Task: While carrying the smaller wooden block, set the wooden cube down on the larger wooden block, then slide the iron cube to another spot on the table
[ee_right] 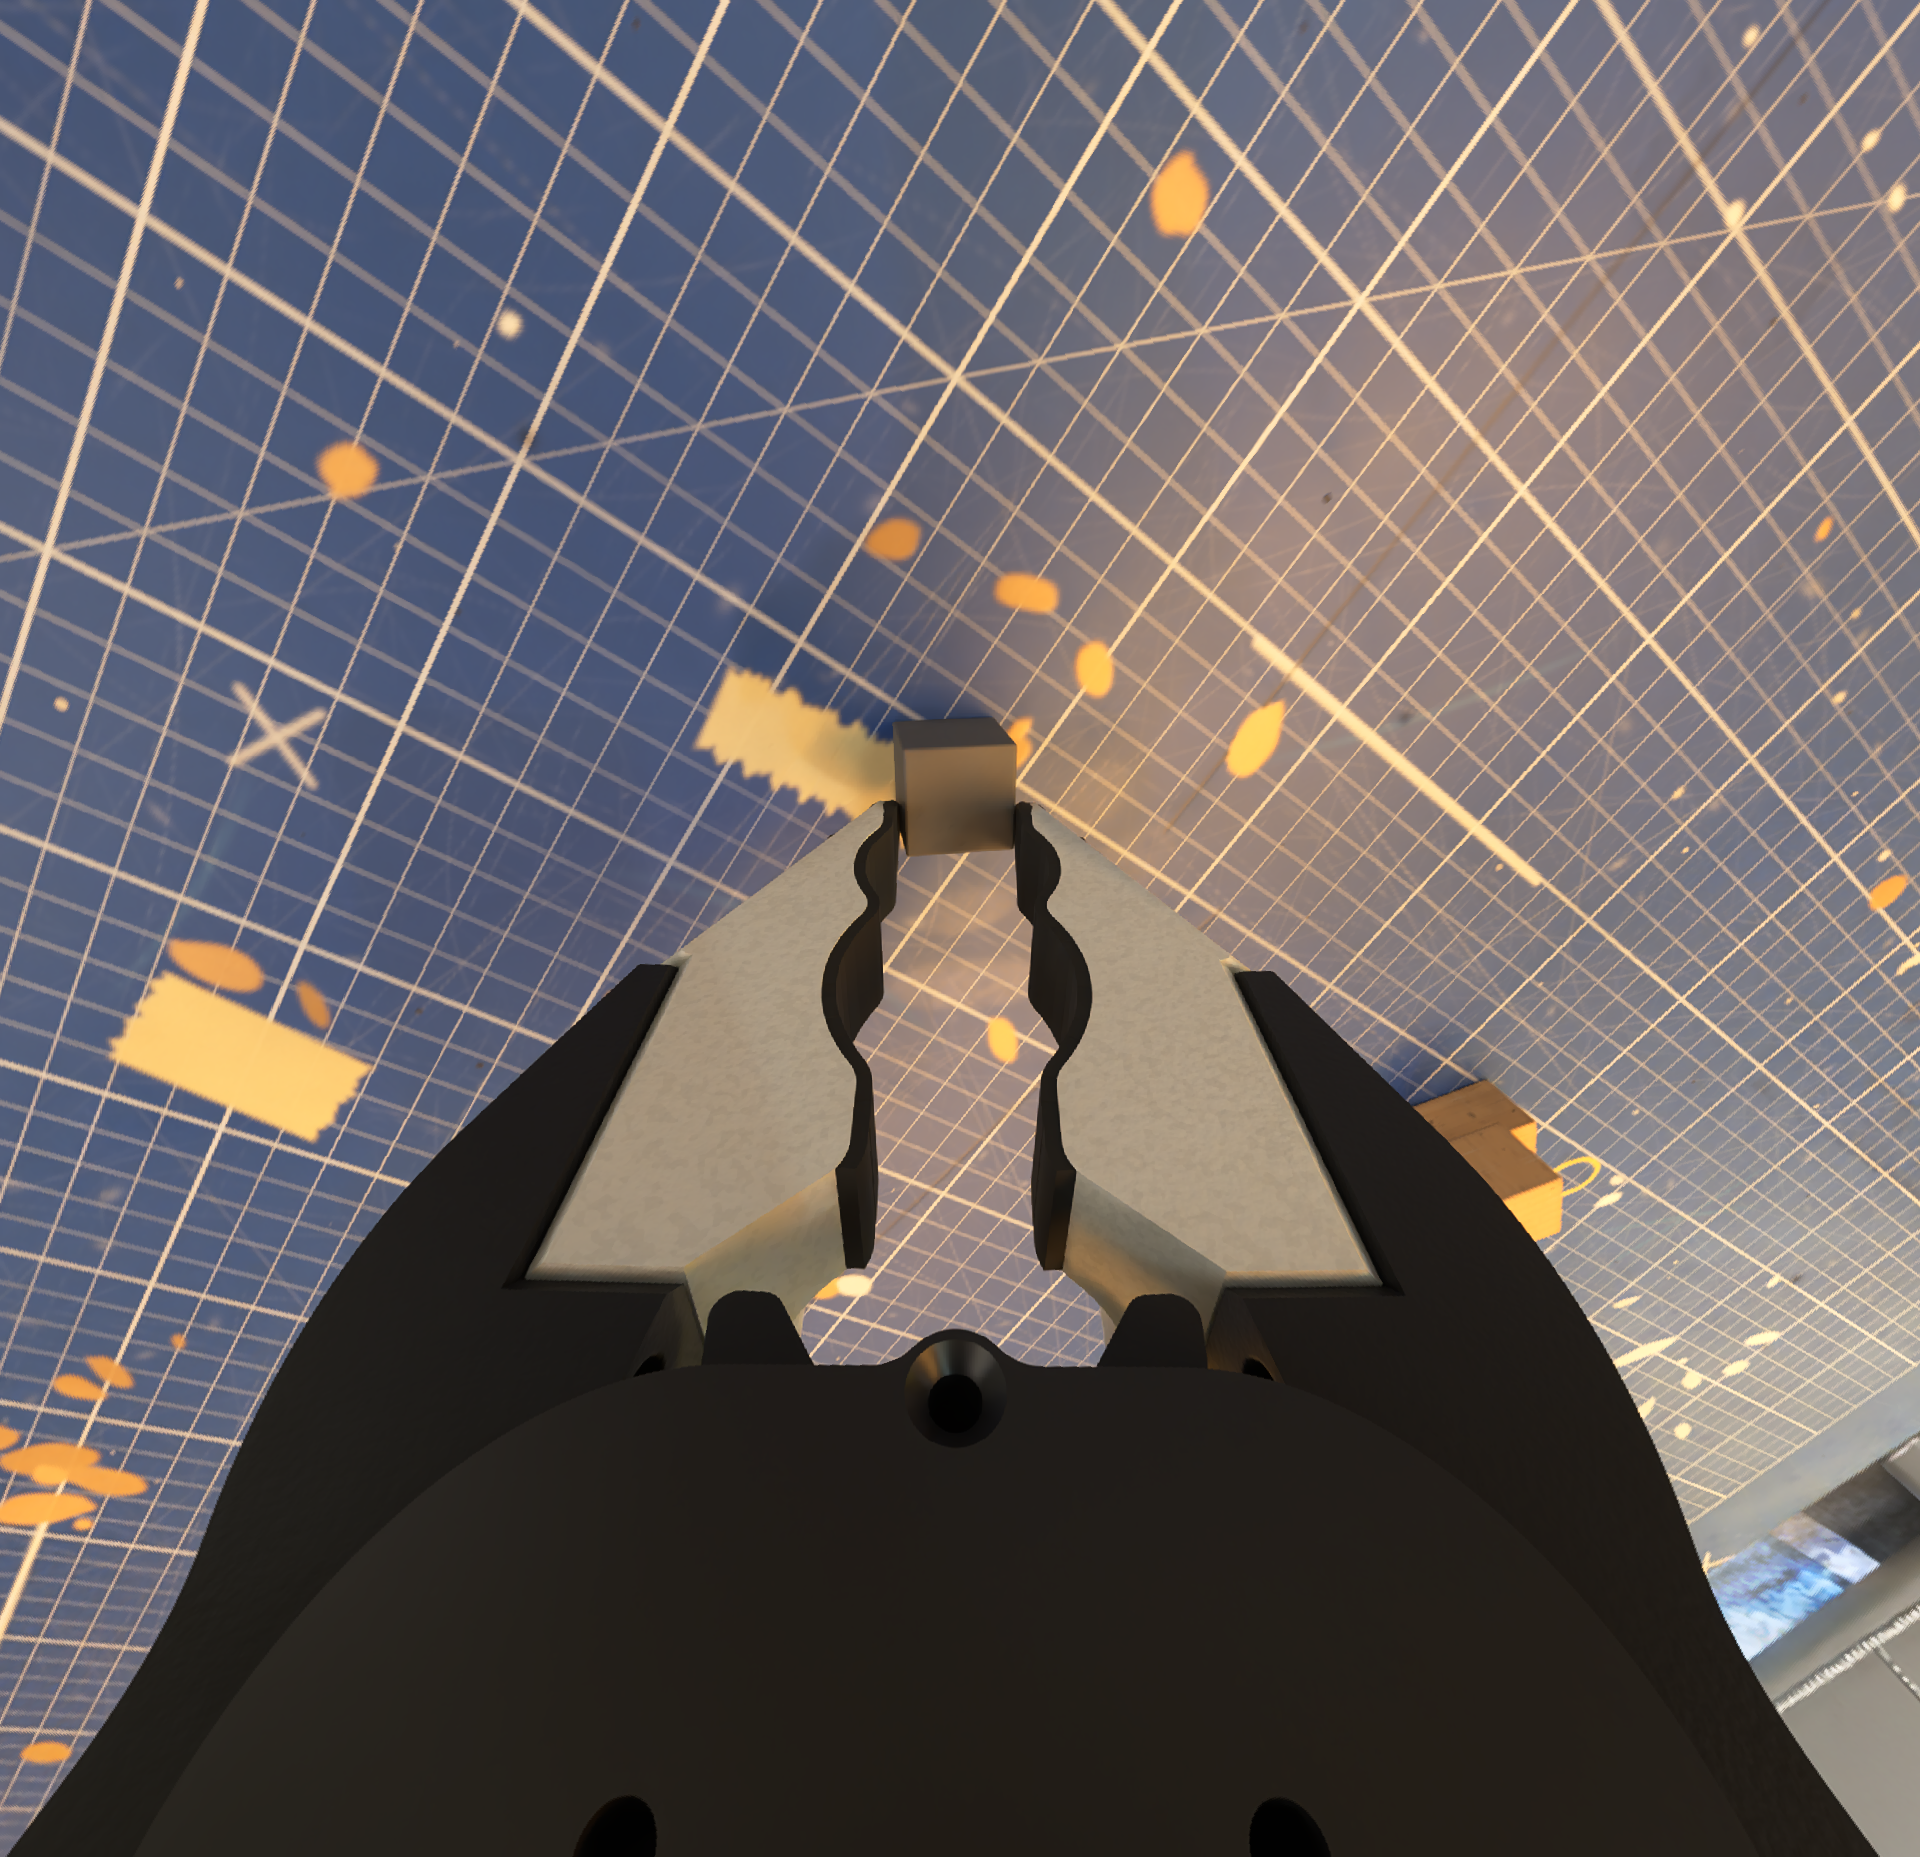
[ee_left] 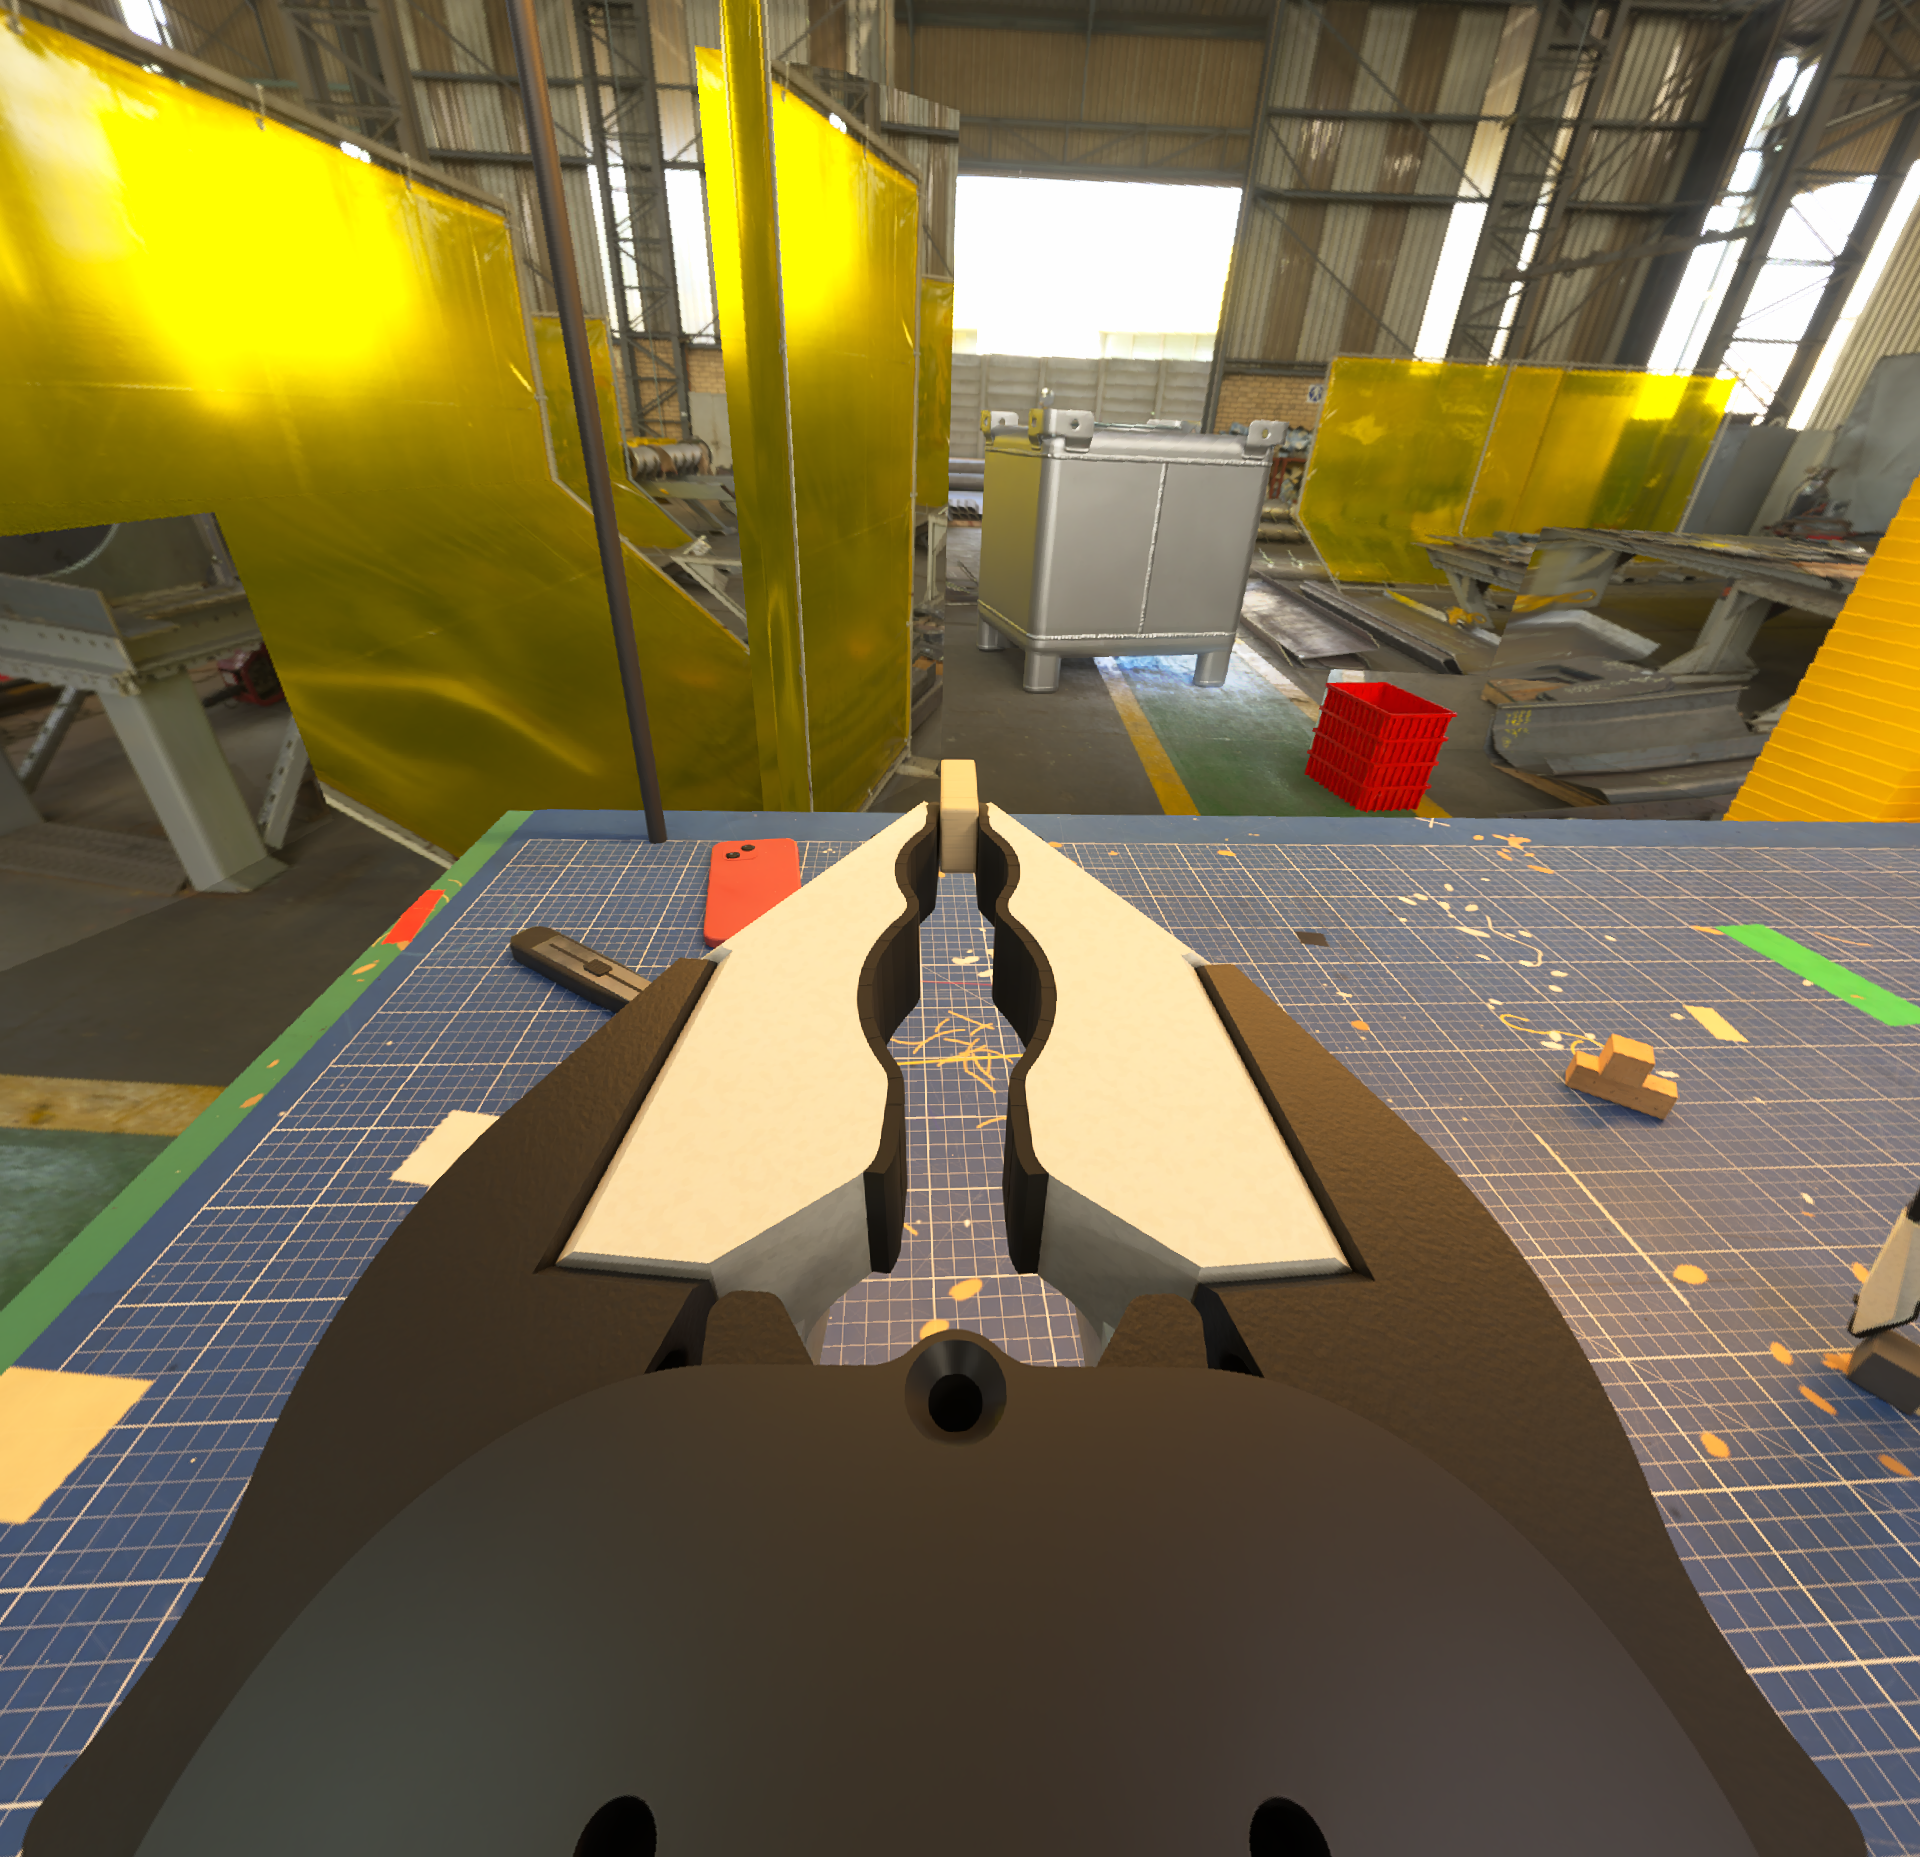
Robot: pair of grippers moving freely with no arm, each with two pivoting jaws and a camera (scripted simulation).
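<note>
The left hand-held gripper (ee_left: 958,831) has a matt, grainy dark brown plastic-looking body and cream finger faces with a faint paper-like mottle. Between its tips sits a small pale wooden block (ee_left: 957,815), smooth and dull. The blue gridded cutting-mat surface (ee_left: 1351,1236) looks matt and rubbery, speckled with dried orange paint. At far left lie a glossy red plastic phone (ee_left: 750,888) and a dark matt utility knife (ee_left: 577,966). To the right, the tan stepped wooden block (ee_left: 1621,1075) shows bare, unvarnished grain. The right hand-held gripper (ee_right: 954,828) touches a small grey iron cube (ee_right: 953,799), seemingly brushed and dull.
</note>
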